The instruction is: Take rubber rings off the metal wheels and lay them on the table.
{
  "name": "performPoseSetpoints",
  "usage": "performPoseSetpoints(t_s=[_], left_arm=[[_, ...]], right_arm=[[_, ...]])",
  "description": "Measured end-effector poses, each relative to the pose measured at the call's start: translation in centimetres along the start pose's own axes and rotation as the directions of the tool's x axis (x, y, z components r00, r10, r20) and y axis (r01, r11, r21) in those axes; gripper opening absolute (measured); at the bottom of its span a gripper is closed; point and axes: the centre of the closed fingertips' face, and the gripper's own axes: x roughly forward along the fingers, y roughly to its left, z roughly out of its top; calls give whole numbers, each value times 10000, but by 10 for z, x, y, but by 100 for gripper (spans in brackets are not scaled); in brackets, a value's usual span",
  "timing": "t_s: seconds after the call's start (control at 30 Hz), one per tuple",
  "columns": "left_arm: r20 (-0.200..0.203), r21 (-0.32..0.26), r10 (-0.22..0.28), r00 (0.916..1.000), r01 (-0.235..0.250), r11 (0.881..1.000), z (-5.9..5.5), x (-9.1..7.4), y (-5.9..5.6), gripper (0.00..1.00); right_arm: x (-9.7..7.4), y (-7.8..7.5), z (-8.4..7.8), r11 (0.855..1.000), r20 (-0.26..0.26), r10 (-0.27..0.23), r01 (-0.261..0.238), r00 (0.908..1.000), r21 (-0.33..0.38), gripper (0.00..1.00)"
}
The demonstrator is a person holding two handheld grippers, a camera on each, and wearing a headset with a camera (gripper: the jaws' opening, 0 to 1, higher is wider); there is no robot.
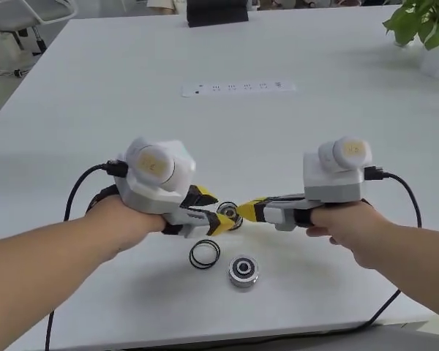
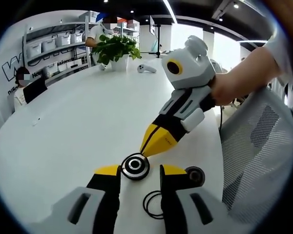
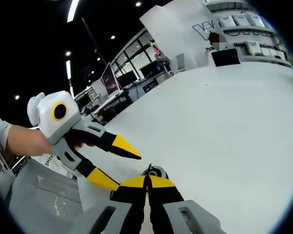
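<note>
A metal wheel [image 1: 228,216] [image 2: 136,166] [image 3: 156,172] with a black rubber ring on its rim sits between the yellow jaws of my left gripper [image 1: 219,212] [image 2: 140,170]. That gripper is open: one jaw touches the wheel and the other stands a little off it. My right gripper [image 1: 243,212] [image 3: 147,179] comes in from the right, shut, with its tips at the wheel's rim and a thin black sliver of the ring pinched between them. Loose rubber rings [image 1: 204,254] [image 2: 154,202] lie on the table just in front. A second wheel [image 1: 243,269] [image 2: 194,175] lies flat beside them.
The white table [image 1: 132,95] stretches far ahead, and its near edge runs just below the second wheel. A white power strip [image 1: 238,88] lies mid-table and a potted plant [image 1: 424,22] stands at the far right corner. Black cables trail off both grippers towards me.
</note>
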Motion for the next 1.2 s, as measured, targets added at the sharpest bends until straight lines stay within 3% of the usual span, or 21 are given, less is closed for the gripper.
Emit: performPoseSetpoints(t_s=[0.63, 1.2], left_arm=[[350, 199, -68, 9994, 61, 9998, 7, -25, -7, 45], [452, 302, -87, 9989, 74, 9995, 0, -51, -15, 57]], right_arm=[[-5, 9, 3, 9996, 92, 248, -247, 9997, -99, 0], [-7, 30, 2, 9972, 10, 727, -727, 9974, -161, 0]])
